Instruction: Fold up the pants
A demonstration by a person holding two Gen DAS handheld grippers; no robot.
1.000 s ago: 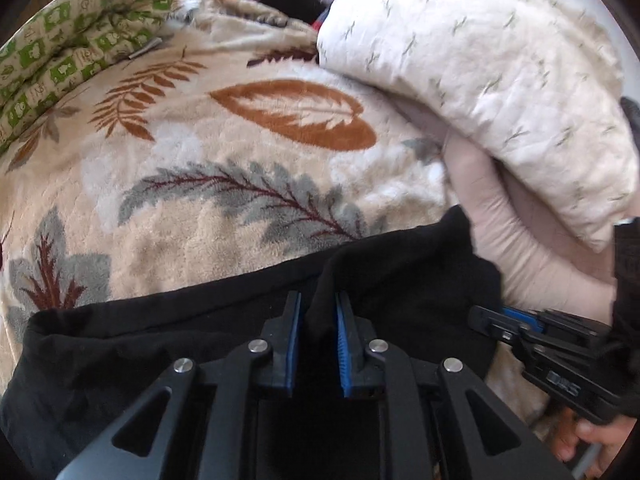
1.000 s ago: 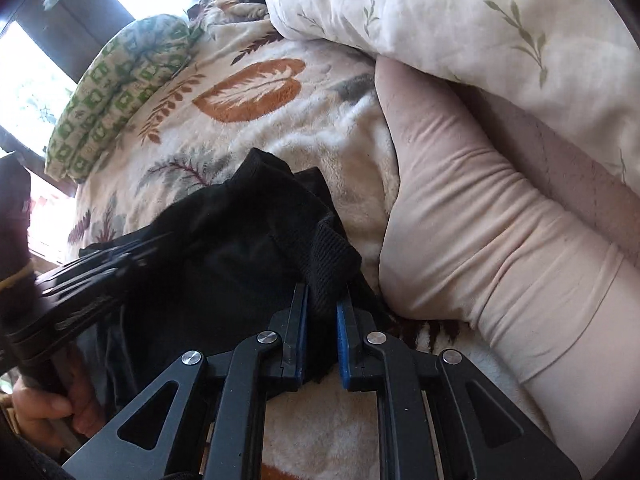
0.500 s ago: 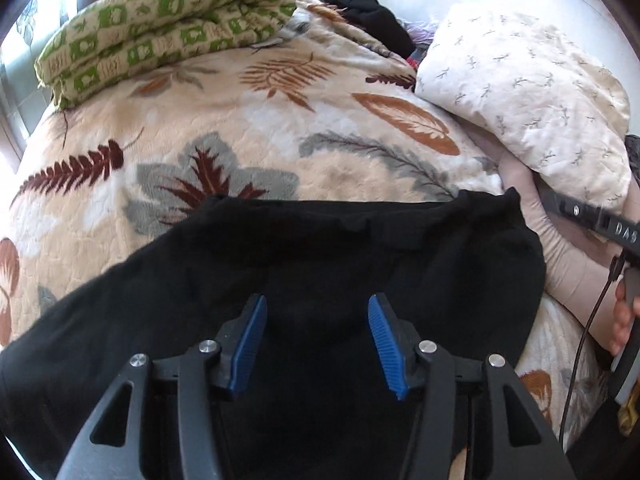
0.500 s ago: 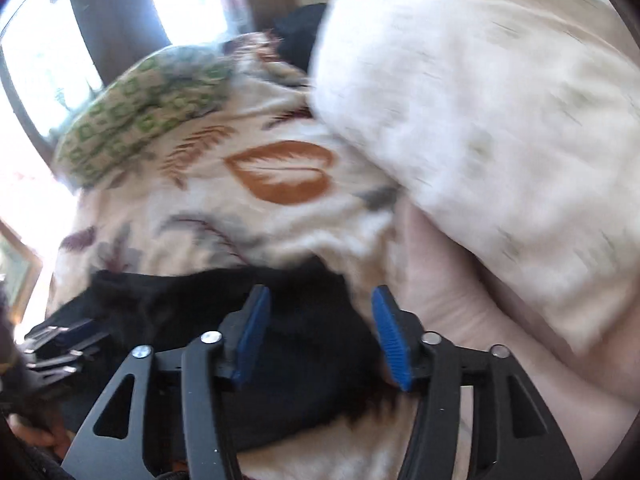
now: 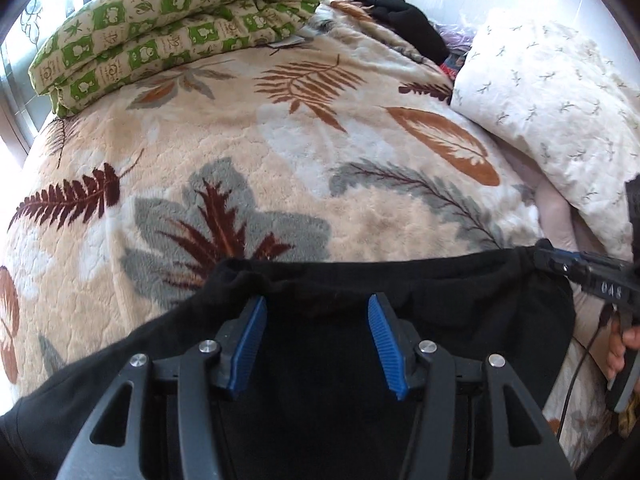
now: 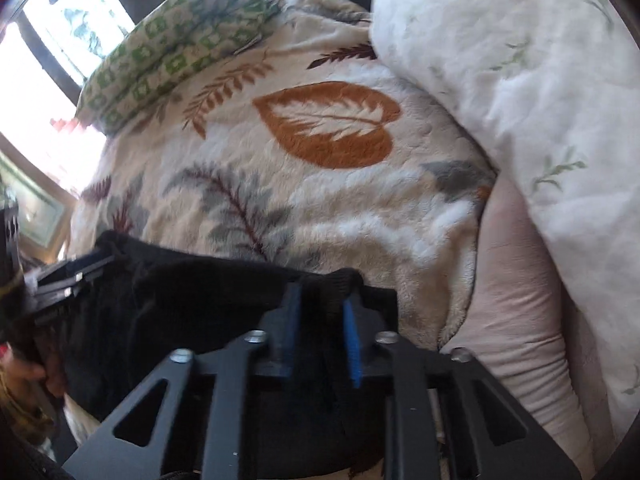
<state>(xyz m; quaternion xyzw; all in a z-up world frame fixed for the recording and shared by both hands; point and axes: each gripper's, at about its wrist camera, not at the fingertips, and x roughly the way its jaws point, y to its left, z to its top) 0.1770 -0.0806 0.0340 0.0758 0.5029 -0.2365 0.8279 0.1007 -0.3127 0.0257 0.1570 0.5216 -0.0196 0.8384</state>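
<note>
Black pants lie spread across the near part of a leaf-patterned blanket, their top edge running left to right. My left gripper hovers over the pants near that edge, open, with nothing pressed between its blue pads. At the pants' right corner, my right gripper pinches the cloth. In the right wrist view, the right gripper is shut on a bunched fold of the pants. The left gripper shows at the far left edge of the pants.
A folded green-checked quilt lies at the back left. A white sprigged pillow rests on a pink cushion at the right. Dark clothes are piled at the far end. A hand holds the right gripper's handle.
My left gripper let go of the pants, opened and slid left along the top edge. The right gripper opened, shifted, and shut again on the right corner.
</note>
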